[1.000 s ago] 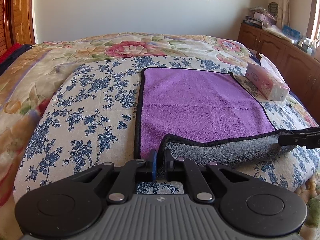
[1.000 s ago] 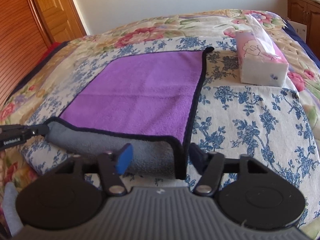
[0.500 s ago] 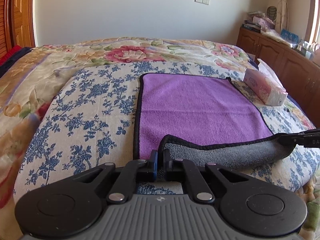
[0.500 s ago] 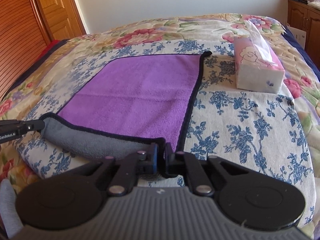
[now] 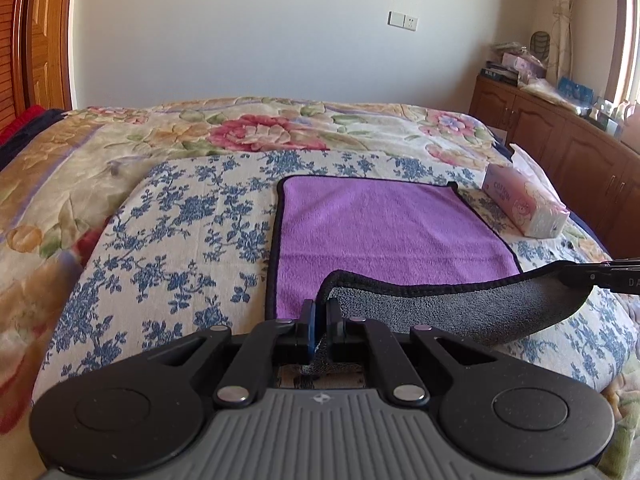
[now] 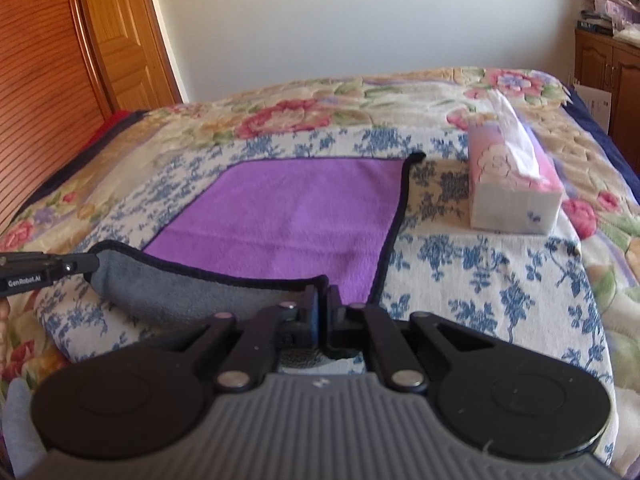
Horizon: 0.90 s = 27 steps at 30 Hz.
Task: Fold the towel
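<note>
**Both grippers pinching the near hem of the towel**

Sunlit bedroom walls are framing a bed [image 5: 120,216] that is wearing a blue-flowered white cloth laid over a larger quilt printed with pink and cream blooms. Lying on that cloth, straight ahead of both tools, a square purple microfibre towel with a black hem and a grey underside [image 5: 384,232] is spreading flat across most of its area, its far edge lying away from the cameras.

Its near edge is lifting off the bed and turning back, showing the grey side as a sagging band strung between the two tools. At the left end of that band, the left gripper [image 5: 320,316] is clenching the near left corner, its blue-padded fingers pressing together on the hem. At the other end, the right gripper [image 6: 322,312] is gripping the near right corner in the same way, with fabric showing between the closed fingers. Each tool is appearing in the other's view as a black tip holding the far end of the lifted hem.

Beyond the right gripper and off to its right, a pink and white tissue box with a sheet sticking out [image 6: 516,196] is sitting on the bed, just beside the towel's right edge but apart from it.
</note>
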Each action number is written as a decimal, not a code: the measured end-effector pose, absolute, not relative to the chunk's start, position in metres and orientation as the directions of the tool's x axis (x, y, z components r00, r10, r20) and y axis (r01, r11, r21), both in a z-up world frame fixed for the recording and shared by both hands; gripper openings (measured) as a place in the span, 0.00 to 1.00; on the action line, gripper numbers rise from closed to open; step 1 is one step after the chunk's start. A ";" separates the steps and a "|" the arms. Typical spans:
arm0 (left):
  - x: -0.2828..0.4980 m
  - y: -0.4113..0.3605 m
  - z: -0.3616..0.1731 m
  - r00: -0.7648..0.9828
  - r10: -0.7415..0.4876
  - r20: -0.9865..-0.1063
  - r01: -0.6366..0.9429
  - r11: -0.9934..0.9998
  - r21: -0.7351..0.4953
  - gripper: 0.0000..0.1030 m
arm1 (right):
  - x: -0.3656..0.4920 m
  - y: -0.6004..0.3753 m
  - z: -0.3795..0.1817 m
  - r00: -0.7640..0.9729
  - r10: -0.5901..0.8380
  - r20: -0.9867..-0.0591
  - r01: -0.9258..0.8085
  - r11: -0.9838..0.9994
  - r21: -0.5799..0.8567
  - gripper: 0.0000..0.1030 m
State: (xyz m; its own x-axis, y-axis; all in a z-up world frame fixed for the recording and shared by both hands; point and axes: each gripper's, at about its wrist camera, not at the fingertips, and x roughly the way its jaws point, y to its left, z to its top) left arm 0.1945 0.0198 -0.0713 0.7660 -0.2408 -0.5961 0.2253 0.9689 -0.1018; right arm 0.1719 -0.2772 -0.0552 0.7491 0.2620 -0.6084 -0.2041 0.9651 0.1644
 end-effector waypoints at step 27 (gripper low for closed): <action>0.242 0.014 -0.064 0.801 -0.237 -0.550 0.227 0.970 -0.088 0.05 | 0.202 -0.272 -0.048 0.818 0.251 -0.517 -0.257 0.964 0.061 0.04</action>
